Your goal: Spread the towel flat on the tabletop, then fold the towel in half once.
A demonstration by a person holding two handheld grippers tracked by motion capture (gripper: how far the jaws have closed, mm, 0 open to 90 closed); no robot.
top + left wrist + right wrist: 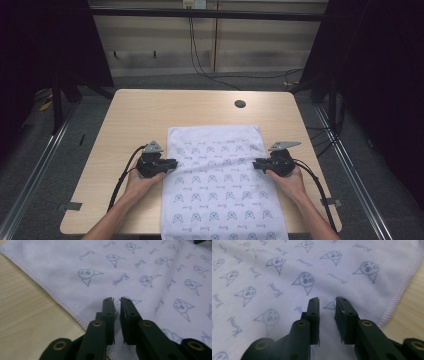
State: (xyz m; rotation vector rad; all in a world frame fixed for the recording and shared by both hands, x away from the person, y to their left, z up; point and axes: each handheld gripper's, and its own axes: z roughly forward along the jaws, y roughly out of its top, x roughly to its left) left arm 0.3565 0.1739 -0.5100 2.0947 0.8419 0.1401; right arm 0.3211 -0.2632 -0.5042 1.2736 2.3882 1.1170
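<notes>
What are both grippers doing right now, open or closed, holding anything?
Left gripper: open by a narrow gap, over the towel's left edge, holding nothing.
Right gripper: open, over the towel's right edge, holding nothing.

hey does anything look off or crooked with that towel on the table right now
Only slightly. The printed towel lies flat and smooth, but its near end hangs over the table edge, and it sits a little askew to the table's sides. The left gripper and right gripper sit at its side hems, jaws open. No damage shows.
</notes>
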